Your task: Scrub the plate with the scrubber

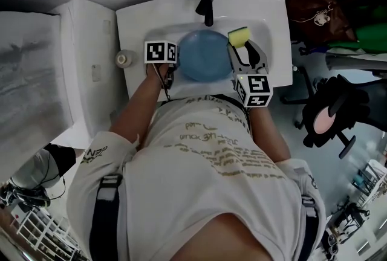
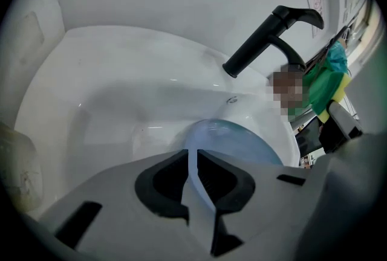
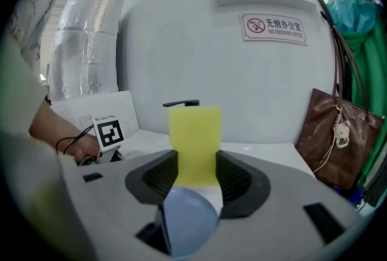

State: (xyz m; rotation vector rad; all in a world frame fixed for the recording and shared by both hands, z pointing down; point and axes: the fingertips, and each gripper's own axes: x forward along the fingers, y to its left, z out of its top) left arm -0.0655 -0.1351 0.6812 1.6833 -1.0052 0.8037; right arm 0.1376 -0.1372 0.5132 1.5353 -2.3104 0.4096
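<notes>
Over the white ceramic washbasin [image 1: 275, 42], w/ its black lever tap [image 1: 207, 3] at the rear centre, a person in a white printed T-shirt [image 1: 211, 175] holds both tools (head view). L side: the left gripper [image 2: 195, 176] has its jaws closed on the near rim of the round pale-blue plate [image 2: 239, 144]. The rim runs as a thin edge between the two dark pads, and the rest of the plate extends away from them over the basin bowl, below the tap spout. R side: the right gripper [image 3: 195, 163] has its jaws clamped on the yellow rectangular sponge scrubber [image 3: 195, 142], which stands up from between the pads and projects beyond the tips. From the head view the scrubber sits just beside the plate's upper-right rim, above the basin's right half; contact betw. the two cannot be judged. The left gripper's marker cube [image 3: 109, 131] and the hand [image 3: 54, 127] behind it appear at left in the right gripper view. Periphery: small round pale object [image 1: 123, 58] on the basin's left edge; brown leather bag [image 3: 329, 139] hanging right of the basin; red-and-white no-smoking sign [image 3: 273, 27] on the wall; black office chair [image 1: 335, 112] on the floor at right.
</notes>
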